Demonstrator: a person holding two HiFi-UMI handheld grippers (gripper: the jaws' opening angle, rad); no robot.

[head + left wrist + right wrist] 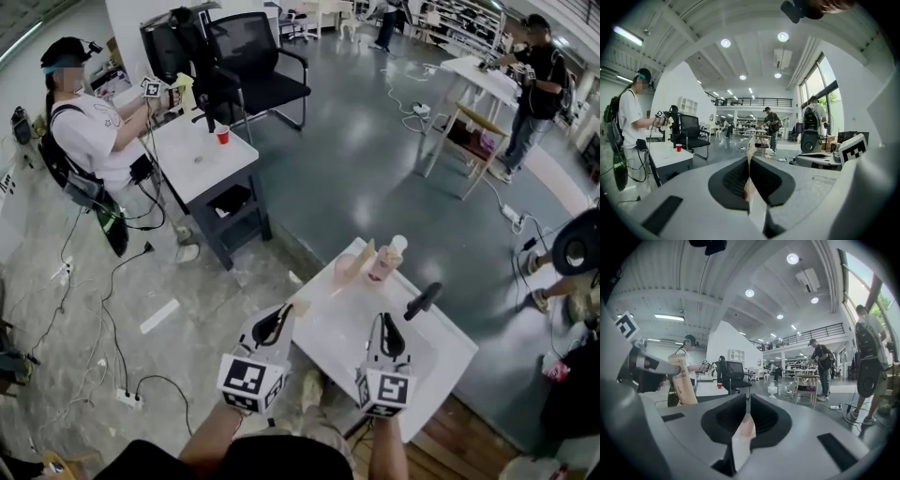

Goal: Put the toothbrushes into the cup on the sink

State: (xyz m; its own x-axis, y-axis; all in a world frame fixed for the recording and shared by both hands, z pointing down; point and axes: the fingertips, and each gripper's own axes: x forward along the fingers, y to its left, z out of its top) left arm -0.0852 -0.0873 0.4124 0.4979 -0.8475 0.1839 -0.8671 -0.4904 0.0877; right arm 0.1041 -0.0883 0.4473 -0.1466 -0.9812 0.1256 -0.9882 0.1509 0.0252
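On the sink bench [333, 328] the cup [347, 267] stands at 12 o'clock, the bottle [386, 258] just beside it at its 3 o'clock, the faucet [422, 300] at 2 o'clock; a second bench [187, 155] carrying a small cup [222, 134] lies well apart at 10 o'clock, a chair [267, 89] behind it.

Right gripper [747, 399] tongs pinched on a pale pink thing [743, 431], cardboard toothbrush pack [684, 383] beyond at left

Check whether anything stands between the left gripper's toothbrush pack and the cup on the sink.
Nothing visible does. The left gripper holds the pack at the sink's near edge; only bare white top lies before the cup.
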